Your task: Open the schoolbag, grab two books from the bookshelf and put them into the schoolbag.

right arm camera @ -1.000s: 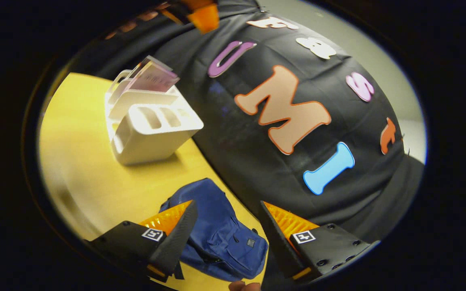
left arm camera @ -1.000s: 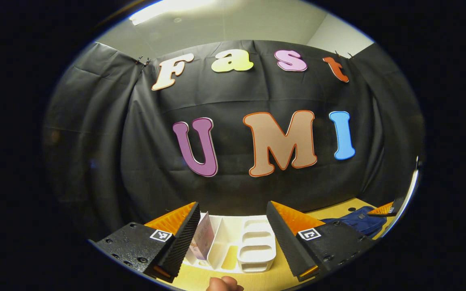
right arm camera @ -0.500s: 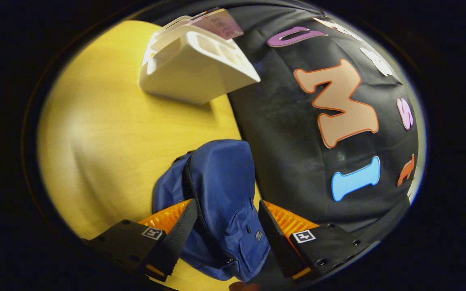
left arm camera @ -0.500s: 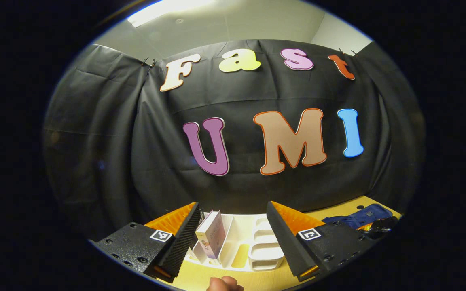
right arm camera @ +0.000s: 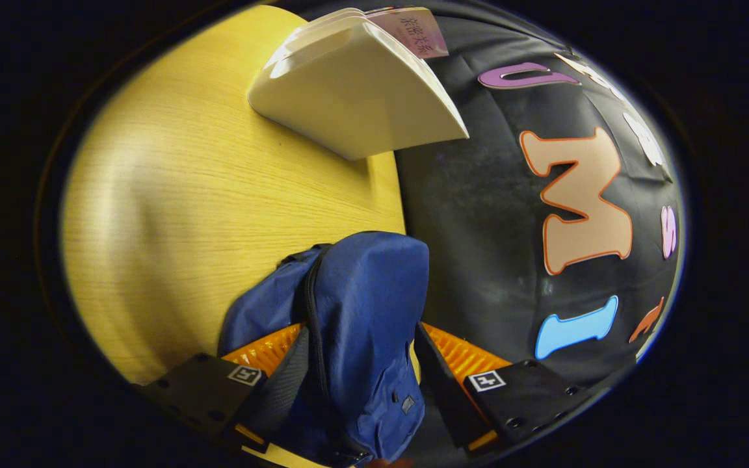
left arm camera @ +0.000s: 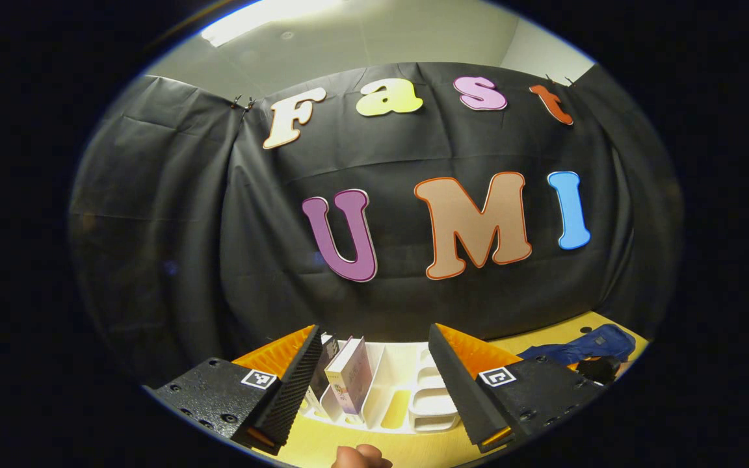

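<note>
In the right gripper view the blue schoolbag lies on the yellow table, zipped along its side. My right gripper is open and straddles the bag's upper part, one finger on each side of it. The white bookshelf stands farther along the table with a pink book sticking out of it. In the left gripper view my left gripper is open, held above the table, and faces the bookshelf. Upright books show between its fingers. The schoolbag lies at the far right.
The black cloth wall runs close behind the bookshelf and the bag. Bare yellow tabletop stretches beside the bag in the right gripper view. A fingertip of the holding hand shows at the bottom of the left gripper view.
My right gripper has come down over the schoolbag, which now sits between its fingers. My left gripper has shifted slightly, bringing the books more between its fingers.
</note>
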Action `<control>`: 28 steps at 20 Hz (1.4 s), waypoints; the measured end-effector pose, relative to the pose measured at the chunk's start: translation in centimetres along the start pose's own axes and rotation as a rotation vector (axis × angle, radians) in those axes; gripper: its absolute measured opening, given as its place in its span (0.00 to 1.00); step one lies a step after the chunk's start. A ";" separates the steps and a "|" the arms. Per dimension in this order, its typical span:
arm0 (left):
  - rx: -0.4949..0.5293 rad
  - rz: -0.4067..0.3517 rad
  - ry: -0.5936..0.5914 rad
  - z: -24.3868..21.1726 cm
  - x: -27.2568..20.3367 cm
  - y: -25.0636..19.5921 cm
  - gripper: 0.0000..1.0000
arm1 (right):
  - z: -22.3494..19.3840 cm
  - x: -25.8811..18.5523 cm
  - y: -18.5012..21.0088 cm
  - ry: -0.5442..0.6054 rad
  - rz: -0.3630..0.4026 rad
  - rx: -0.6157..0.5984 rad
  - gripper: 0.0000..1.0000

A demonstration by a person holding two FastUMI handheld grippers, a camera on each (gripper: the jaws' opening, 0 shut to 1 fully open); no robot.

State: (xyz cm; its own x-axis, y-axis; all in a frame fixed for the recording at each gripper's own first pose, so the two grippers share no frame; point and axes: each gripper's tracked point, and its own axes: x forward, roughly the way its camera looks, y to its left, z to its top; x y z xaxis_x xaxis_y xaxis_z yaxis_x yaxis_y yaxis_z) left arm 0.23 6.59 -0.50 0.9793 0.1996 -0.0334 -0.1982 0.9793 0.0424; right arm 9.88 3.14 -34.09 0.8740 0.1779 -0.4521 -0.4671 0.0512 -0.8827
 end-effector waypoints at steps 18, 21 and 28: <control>-0.050 -0.019 0.042 -1.3 -0.3 -0.2 0.96 | -1.1 1.1 3.0 0.109 0.160 0.140 0.00; -0.043 -0.019 0.030 -0.9 -0.2 -0.1 1.00 | -1.1 1.2 2.6 0.137 0.186 0.215 0.00; -0.009 -0.036 -0.017 0.6 0.0 -0.4 0.96 | -0.7 -0.1 -0.9 0.093 0.158 0.329 0.04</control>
State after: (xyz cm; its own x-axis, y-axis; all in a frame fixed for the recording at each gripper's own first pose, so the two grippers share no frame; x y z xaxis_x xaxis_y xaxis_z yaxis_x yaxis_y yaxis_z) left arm 0.37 6.15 0.05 0.9864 0.1637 -0.0173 -0.1630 0.9861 0.0328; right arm 10.34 2.37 -33.30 0.7894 0.1191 -0.6022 -0.6015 0.3461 -0.7200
